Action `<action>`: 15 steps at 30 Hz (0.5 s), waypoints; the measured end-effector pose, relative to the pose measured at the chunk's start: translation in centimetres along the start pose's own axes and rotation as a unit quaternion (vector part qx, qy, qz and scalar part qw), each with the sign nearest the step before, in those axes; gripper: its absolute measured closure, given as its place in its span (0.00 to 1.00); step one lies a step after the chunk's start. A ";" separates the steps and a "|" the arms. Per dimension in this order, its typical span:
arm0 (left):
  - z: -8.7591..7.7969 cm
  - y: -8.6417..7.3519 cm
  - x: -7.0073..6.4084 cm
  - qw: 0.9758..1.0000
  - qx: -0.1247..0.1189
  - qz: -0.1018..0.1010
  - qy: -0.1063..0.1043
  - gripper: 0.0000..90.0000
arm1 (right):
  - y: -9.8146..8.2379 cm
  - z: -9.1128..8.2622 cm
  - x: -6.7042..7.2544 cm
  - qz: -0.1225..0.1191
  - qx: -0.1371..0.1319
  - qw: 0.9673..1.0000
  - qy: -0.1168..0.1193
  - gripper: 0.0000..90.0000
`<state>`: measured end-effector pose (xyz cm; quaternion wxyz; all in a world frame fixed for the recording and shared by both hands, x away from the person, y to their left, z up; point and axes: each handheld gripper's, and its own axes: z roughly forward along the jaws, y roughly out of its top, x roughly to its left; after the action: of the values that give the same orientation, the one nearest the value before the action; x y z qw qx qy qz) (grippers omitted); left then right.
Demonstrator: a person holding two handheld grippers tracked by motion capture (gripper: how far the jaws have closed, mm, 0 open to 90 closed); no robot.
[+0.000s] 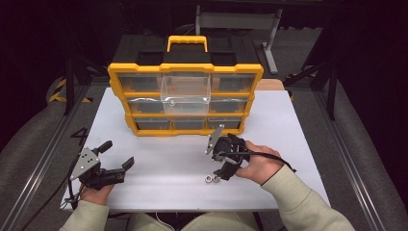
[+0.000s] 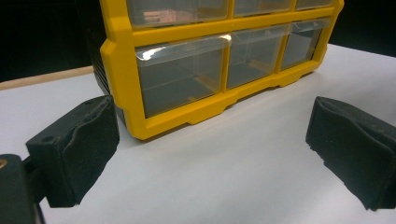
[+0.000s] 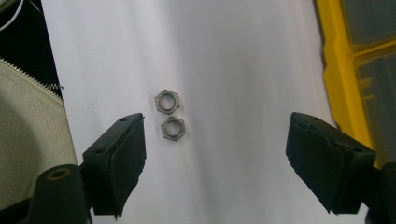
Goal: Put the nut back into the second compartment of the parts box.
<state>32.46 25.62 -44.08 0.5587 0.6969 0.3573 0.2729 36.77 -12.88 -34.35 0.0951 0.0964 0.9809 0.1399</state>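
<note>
Nearest the person, at the front of the white table (image 1: 159,168), two small steel hex nuts lie side by side and touching: the nearer nut (image 3: 173,128) and the farther nut (image 3: 166,101), as the right gripper view shows them; in the high view they are the small pair just beside the right gripper's tip. The right gripper (image 1: 224,169) points down over them, its jaws wide apart and holding nothing, the nuts lying on the bare table between the two black pads but closer to the left-hand pad (image 3: 122,161) than to the other. By my reading the step in hand is the approach to pick up a nut. The next move calls for shifting the gripper so that one nut sits midway between the pads, lowering until the pads nearly meet the table, then closing on that nut alone; since the two touch, the second could be dragged along or knocked aside. At the table's left front the left gripper (image 1: 117,163) rests low, also open and empty, facing the bottom drawers. Farther back stands the yellow drawer organiser (image 1: 185,68), with one clear middle drawer (image 1: 185,94) pulled forward; something small and metallic seems to lie in it, so it is probably where the nuts belong.
</note>
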 end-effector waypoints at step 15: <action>0.1 0.0 0.0 1.000 0.007 0.001 0.004 0.04 | -1.0 4.3 1.1 0.011 0.017 0.999 0.044 0.23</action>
<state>32.51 25.61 -44.12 0.5518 0.7001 0.3608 0.2742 36.43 -12.47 -38.93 0.0486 0.1027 0.9852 0.1280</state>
